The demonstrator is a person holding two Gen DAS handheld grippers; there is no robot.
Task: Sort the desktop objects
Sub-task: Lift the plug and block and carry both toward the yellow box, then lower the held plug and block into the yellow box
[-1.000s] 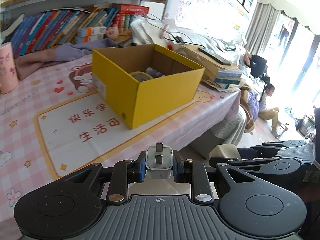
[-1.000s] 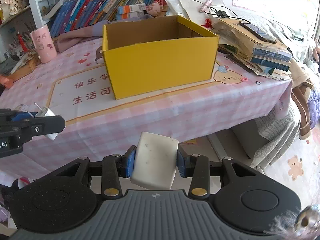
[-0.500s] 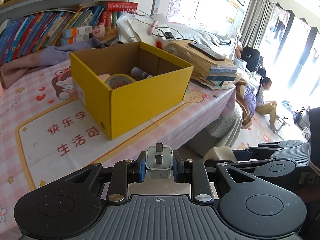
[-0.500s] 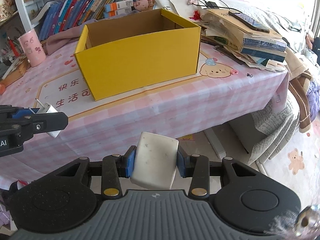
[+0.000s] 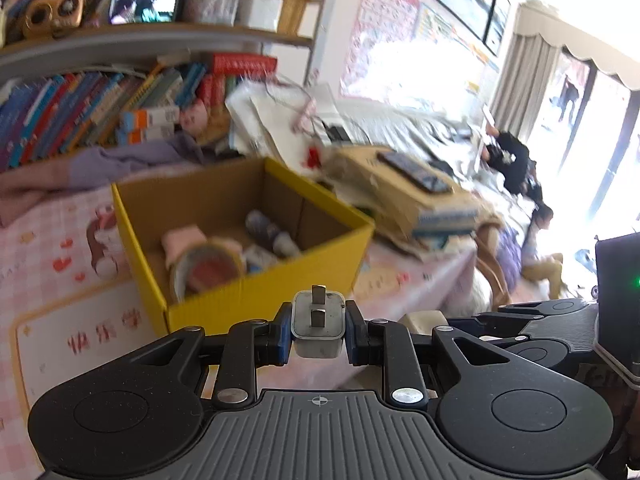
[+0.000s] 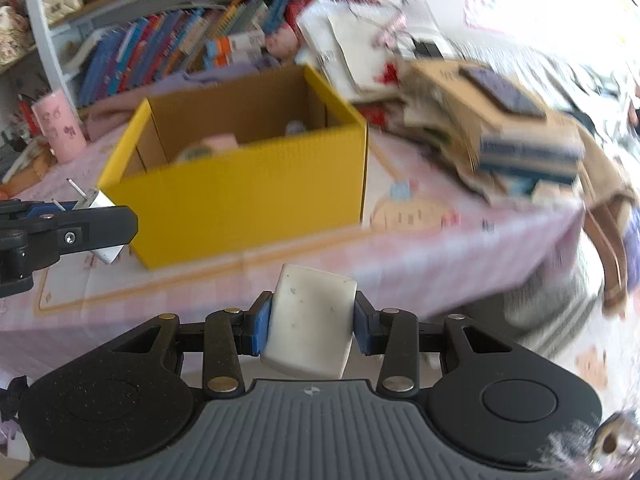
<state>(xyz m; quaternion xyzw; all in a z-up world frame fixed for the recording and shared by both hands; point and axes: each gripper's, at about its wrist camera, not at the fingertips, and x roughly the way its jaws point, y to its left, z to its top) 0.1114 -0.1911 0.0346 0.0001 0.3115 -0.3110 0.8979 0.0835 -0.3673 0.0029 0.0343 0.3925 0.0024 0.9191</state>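
While we approach the yellow box (image 5: 256,280), both pairs of fingers are full.
Our left gripper (image 5: 318,330) clamps a white plug adapter (image 5: 318,336); our right gripper (image 6: 310,326) pinches a white eraser (image 6: 310,320), both short of the box on the surface (image 6: 440,240).

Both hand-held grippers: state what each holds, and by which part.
Left hand-held gripper: white plug adapter, pinched by its side faces, prongs forward. Right hand-held gripper: white eraser, clamped across its long side edges.
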